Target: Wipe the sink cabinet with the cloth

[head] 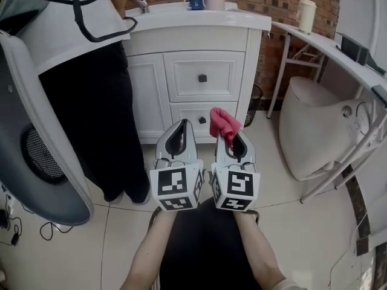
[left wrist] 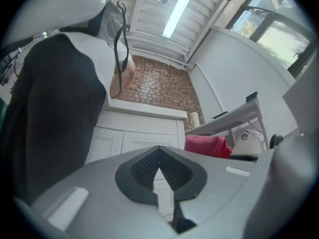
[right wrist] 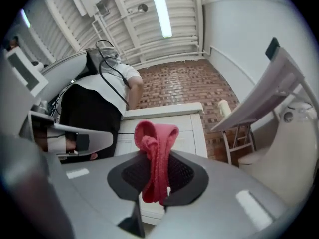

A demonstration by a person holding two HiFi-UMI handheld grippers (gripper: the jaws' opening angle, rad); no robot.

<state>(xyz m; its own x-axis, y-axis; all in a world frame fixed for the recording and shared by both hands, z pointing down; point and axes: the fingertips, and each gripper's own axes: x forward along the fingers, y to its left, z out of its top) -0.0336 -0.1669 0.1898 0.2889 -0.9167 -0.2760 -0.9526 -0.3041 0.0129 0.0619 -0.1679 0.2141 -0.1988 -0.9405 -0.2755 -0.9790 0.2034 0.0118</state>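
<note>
The white sink cabinet (head: pixel 193 71) stands ahead, with two drawers with dark knobs and a white countertop. My right gripper (head: pixel 233 139) is shut on a pink-red cloth (head: pixel 222 123), which bunches up above the jaws and hangs down between them in the right gripper view (right wrist: pixel 155 156). My left gripper (head: pixel 179 136) is beside it, shut with nothing between the jaws (left wrist: pixel 158 169). Both grippers are held a short way in front of the cabinet's lower drawer (head: pixel 202 117), not touching it. The cloth (left wrist: pixel 207 146) also shows in the left gripper view, off to the right.
A person in black trousers (head: pixel 91 119) stands at the cabinet's left front. A faucet (head: pixel 141 3), blue cup (head: pixel 196 2) and white mug (head: pixel 214 2) sit on the counter. A white toilet (head: pixel 317 125) and a slanted white frame (head: pixel 338 53) are at right. A grey rounded appliance (head: pixel 30 144) is at left.
</note>
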